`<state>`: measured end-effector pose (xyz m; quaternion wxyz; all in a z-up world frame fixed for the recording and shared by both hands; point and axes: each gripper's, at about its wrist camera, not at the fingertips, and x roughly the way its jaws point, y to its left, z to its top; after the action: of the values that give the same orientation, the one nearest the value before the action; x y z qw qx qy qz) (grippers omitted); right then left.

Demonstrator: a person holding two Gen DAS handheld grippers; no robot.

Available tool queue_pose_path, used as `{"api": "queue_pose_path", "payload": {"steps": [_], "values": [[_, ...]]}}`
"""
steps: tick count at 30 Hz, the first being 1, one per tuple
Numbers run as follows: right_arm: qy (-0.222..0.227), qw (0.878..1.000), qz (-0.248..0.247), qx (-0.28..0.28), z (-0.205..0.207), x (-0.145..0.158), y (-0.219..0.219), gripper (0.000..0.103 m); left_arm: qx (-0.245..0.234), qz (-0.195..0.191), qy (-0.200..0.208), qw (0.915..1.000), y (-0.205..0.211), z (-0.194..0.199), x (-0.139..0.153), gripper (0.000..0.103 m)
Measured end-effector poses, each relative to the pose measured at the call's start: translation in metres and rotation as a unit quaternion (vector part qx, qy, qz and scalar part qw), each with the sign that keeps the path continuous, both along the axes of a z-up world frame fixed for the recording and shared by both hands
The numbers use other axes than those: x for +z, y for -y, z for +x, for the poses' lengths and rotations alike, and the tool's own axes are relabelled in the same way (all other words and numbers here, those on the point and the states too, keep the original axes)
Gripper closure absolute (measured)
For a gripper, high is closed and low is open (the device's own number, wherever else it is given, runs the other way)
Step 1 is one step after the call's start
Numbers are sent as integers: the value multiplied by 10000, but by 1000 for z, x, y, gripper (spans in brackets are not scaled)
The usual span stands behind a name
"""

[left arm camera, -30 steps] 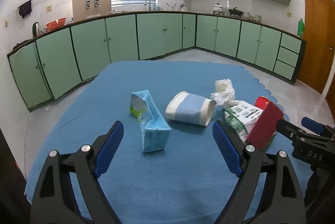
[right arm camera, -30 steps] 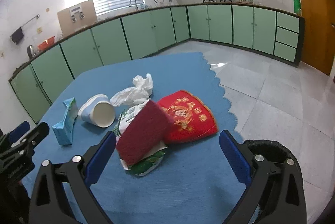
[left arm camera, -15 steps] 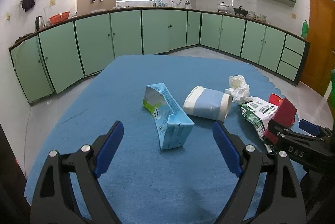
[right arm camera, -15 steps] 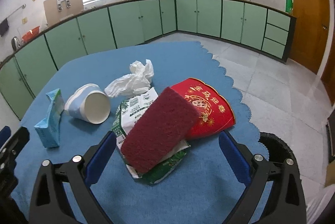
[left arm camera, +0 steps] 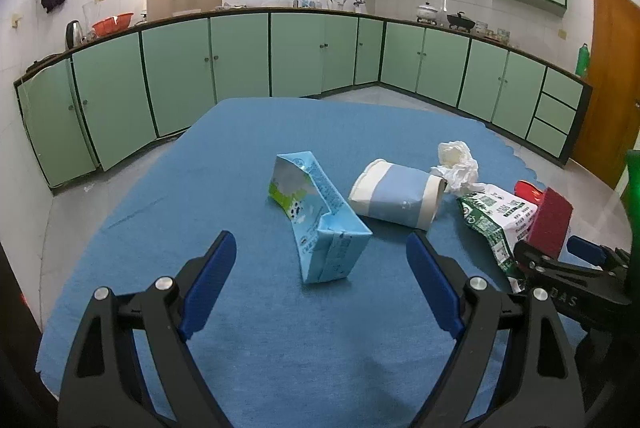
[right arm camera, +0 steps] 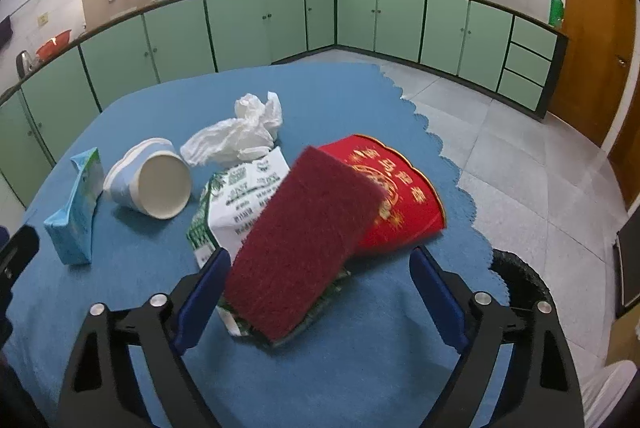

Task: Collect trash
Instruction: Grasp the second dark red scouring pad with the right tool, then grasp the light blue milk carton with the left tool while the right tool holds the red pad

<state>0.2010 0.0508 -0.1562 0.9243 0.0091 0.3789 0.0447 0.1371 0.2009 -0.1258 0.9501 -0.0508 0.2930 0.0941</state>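
Observation:
Trash lies on the blue table [left arm camera: 248, 348]. A light blue milk carton [left arm camera: 320, 224] sits between the jaws of my open left gripper [left arm camera: 320, 280], a little ahead of the tips. A blue and white paper cup [left arm camera: 396, 198] lies on its side beside it; it also shows in the right wrist view [right arm camera: 154, 182]. My open right gripper [right arm camera: 320, 288] frames a dark red scouring pad [right arm camera: 300, 252] lying on a green and white wrapper [right arm camera: 240, 196] and a red paper bowl [right arm camera: 396, 196]. A crumpled white bag [right arm camera: 240, 136] lies behind.
A black trash bin [right arm camera: 520, 280] stands on the tiled floor past the table's right edge. Green cabinets [left arm camera: 240, 56] line the walls. A wooden door [right arm camera: 592, 40] is at the right. My right gripper shows at the right in the left wrist view [left arm camera: 560, 264].
Both grippers have pulled back slightly and tilted up. The trash now sits lower and nearer between the jaws. The objects themselves have not moved.

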Motion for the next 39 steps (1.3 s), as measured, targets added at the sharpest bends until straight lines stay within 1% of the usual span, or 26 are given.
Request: {"api": "queue_pose_path", "payload": {"steps": [2, 4, 5, 6, 8, 10, 15, 16, 17, 18, 19, 21, 24, 29, 33, 39], "values": [[-30, 10000, -26, 67, -4, 0, 5, 17, -43, -2, -13, 10000, 4, 1, 0, 19], [-86, 9998, 71, 180, -5, -1, 12, 23, -71, 7, -17, 10000, 7, 2, -1, 19], [-159, 9994, 180, 229, -5, -2, 16, 28, -82, 9, -25, 10000, 9, 2, -1, 19], [-234, 9989, 297, 282, -4, -3, 19, 36, -94, 3, -40, 9999, 10, 3, -2, 19], [-332, 9975, 486, 392, -3, -4, 24, 41, -110, -8, -63, 9999, 12, 4, -3, 19], [-309, 9974, 518, 394, -2, -4, 25, 41, -127, -8, -81, 9999, 14, 5, -3, 19], [-155, 9985, 399, 354, -1, -2, 21, 41, -155, 34, -97, 9998, 18, 6, -3, 19], [-145, 9985, 356, 386, -1, -2, 19, 44, -158, 29, -104, 9998, 19, 6, -4, 19], [-162, 9980, 411, 454, -1, -3, 18, 54, -161, 29, -108, 9998, 19, 7, -3, 19], [-167, 9977, 445, 481, -2, -2, 17, 60, -163, 38, -110, 9998, 20, 7, -3, 19], [-167, 9976, 427, 525, -3, -2, 16, 62, -163, 48, -111, 9998, 20, 7, -3, 19], [-153, 9974, 369, 597, -3, -1, 15, 62, -157, 39, -141, 9998, 20, 8, -4, 19], [-178, 9961, 514, 696, -6, 1, 16, 62, -134, -24, -170, 9998, 19, 10, -5, 19], [54, 9947, 603, 826, -11, 14, 16, 62, -70, 29, -197, 9998, 17, 16, -7, 19], [187, 9946, 586, 835, -9, 23, 17, 62, 49, 46, -226, 9997, 13, 29, -9, 19], [175, 9942, 653, 837, 1, 23, 20, 62, 132, 81, -381, 9992, 10, 52, -15, 20]]}}
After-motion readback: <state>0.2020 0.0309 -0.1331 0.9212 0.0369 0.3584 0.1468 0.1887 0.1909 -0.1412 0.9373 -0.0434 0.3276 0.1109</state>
